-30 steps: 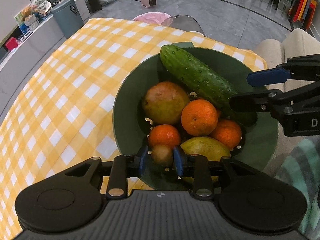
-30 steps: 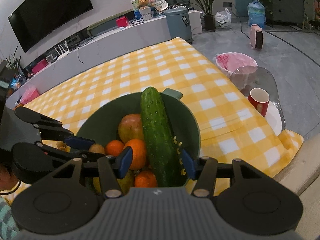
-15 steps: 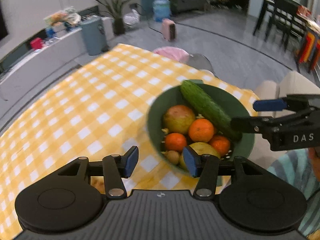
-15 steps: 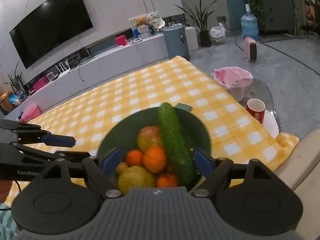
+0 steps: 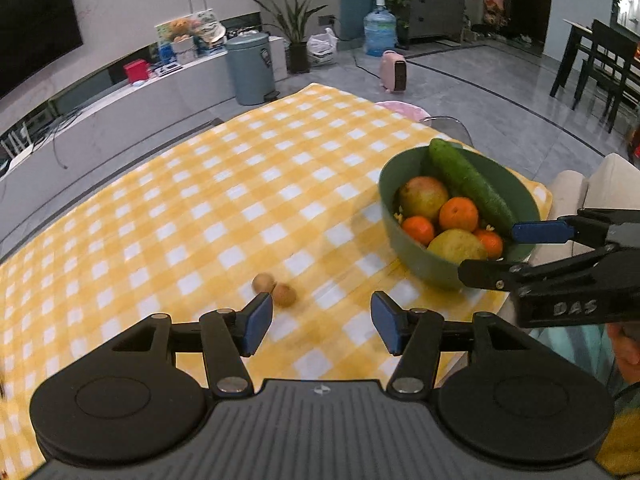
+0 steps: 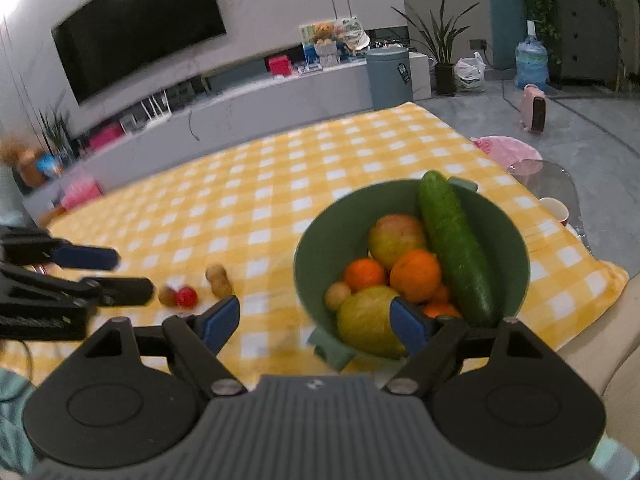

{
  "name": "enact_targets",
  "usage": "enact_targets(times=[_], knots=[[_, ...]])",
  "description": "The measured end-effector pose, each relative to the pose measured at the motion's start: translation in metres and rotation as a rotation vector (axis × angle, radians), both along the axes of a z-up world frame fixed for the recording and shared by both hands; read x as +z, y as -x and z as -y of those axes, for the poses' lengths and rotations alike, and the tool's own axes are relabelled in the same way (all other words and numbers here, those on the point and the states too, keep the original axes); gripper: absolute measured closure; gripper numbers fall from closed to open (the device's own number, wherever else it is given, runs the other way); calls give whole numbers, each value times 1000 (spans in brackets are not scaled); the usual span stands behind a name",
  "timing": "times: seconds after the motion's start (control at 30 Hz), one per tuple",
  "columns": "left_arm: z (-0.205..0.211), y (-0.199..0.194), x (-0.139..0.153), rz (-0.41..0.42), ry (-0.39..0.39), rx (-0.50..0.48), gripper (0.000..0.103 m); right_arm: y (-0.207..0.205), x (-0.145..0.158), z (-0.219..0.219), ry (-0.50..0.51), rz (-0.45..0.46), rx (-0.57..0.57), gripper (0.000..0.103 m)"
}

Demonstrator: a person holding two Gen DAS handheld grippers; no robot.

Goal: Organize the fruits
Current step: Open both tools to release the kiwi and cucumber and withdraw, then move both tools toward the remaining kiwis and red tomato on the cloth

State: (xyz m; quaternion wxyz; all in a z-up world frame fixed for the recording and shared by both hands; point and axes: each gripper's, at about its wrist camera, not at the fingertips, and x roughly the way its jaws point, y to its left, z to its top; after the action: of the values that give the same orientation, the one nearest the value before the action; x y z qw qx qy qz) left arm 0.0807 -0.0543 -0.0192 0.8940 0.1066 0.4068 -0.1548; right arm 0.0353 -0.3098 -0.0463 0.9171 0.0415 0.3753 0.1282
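A green bowl (image 6: 332,232) on the yellow checked cloth holds a cucumber (image 6: 452,252), oranges (image 6: 416,276), two larger fruits and a small brown fruit (image 6: 337,295). My right gripper (image 6: 314,320) hangs open just short of the bowl's near rim, with nothing between its fingers. The jaws of my left gripper (image 5: 322,328) are opening and empty above the cloth, left of the bowl (image 5: 386,200). Two small brown fruits (image 5: 274,288) lie on the cloth just beyond its left fingertip. A small red fruit (image 6: 187,297) sits beside them, close to the left gripper (image 6: 132,274).
The table's right edge runs just past the bowl, with a beige cushion (image 5: 592,184) beyond it. A glass side table with a red cup (image 6: 554,210) and a pink bin (image 6: 506,152) stand on the floor to the right. A person's teal sleeve (image 5: 560,340) shows at the lower right.
My left gripper let go of a small brown fruit into the bowl, opened, and drew back and left. The right gripper opened wider and pulled back from the cucumber.
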Motion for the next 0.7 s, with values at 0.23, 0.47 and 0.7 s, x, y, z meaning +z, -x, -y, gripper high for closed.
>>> enact_targets(times=[0.23,0.47,0.7], knots=[[-34,16,-8,-11,55,48,33,12,-13,-37,54,-21,73,24],[-57,16,-15,-15,91,86,33,19,-15,-65,86,23,96,24],[-80,11,-13,36,171,155,30,12,-13,-81,56,57,126,22]])
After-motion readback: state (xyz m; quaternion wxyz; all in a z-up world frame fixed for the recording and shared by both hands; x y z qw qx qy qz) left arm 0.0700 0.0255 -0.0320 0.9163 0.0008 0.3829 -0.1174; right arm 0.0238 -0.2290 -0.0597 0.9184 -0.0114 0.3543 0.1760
